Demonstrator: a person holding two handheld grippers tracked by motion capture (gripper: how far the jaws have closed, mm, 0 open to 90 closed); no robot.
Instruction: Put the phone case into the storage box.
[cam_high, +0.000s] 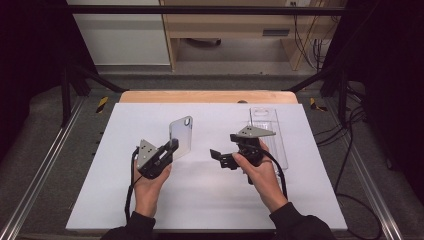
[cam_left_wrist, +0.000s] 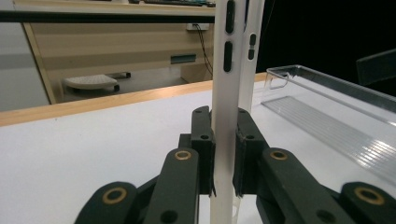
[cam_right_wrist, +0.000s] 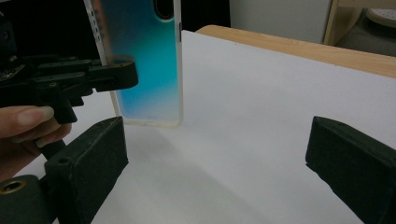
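The white table (cam_high: 200, 200) carries everything, and the phone case (cam_high: 181, 137) is the landmark here. To the right of the case, near the table's far right edge, lies a clear plastic tray (cam_high: 268, 131), long axis running away from the person. The case itself is lifted off the table, its long axis upright and tilted a little, camera cut-out at the top. The left gripper (cam_high: 170, 148) is clamped on its lower edge, pads (cam_left_wrist: 203, 140) pressing both faces (seen edge-on in the left gripper view). The right gripper (cam_high: 220, 157) sits just right of the case, jaws spread wide with nothing between them, facing the case's broad face (cam_right_wrist: 147, 60). The right hand is nearer for any handover; it would need to close in leftward.
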